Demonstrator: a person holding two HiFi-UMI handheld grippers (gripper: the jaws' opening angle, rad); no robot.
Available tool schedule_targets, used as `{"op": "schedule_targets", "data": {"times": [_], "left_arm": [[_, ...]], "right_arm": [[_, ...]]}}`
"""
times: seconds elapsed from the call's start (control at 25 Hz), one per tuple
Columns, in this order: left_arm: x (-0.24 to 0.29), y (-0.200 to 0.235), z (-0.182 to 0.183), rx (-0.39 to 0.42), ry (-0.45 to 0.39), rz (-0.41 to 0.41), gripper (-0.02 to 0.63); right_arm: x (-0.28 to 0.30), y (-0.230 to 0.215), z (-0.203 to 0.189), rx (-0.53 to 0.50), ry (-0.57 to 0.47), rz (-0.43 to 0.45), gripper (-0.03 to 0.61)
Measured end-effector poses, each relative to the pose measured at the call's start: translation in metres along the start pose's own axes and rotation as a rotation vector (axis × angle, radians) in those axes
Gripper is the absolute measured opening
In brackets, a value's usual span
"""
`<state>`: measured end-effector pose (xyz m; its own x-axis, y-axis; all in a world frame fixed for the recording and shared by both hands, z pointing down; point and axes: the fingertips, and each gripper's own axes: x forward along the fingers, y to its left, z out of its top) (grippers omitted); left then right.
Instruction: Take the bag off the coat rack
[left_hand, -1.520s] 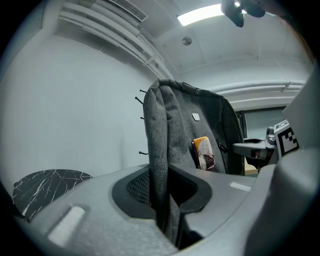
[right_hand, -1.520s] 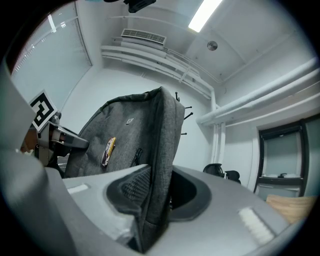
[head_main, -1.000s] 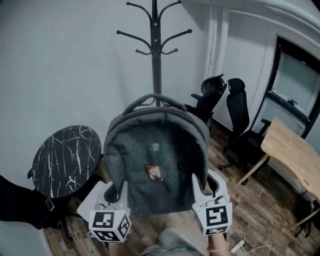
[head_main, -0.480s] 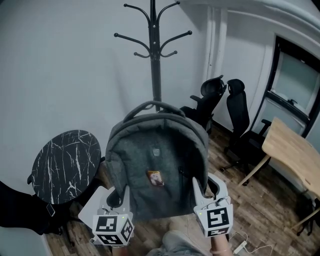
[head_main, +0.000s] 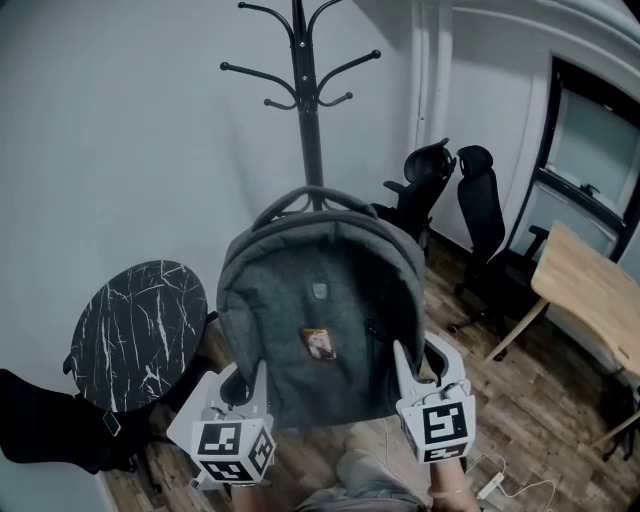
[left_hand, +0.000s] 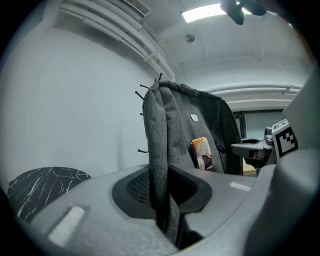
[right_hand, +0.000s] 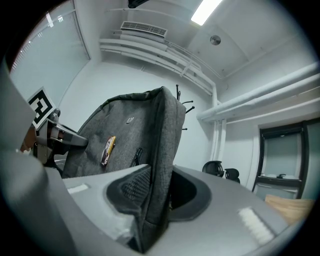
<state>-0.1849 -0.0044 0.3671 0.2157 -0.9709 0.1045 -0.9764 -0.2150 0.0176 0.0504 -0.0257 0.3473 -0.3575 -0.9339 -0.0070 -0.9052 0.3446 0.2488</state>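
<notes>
With the left gripper (head_main: 247, 388) and right gripper (head_main: 408, 368) each clamped on a lower side edge of the grey bag (head_main: 320, 300), upright before the far coat rack (head_main: 305, 100), draw it nearer evenly, lest either edge slip.

The head view is rendering dim and cool-toned, its corners are darkening, and the wall pipe (head_main: 432, 90) is bowing. In both gripper views a ceiling light strip (left_hand: 202, 12) is lighting the room from above and clipping to white. Fisheye distortion is curving the edges inside a black circular border. The nearest foreground is blurring, while the bag (head_main: 320, 330) fabric is resolving sharply.
</notes>
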Motion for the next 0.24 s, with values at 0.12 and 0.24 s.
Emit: {"op": "schedule_targets", "data": {"times": [0.12,0.24], "left_arm": [[0.006,0.000,0.007,0.008,-0.002,-0.009,0.069],[0.013,0.003,0.014,0.015,-0.009,-0.012,0.069]], "right_arm": [[0.005,-0.005,0.004,0.000,-0.005,-0.009,0.099],[0.010,-0.007,0.008,0.000,-0.009,-0.015,0.098]]}}
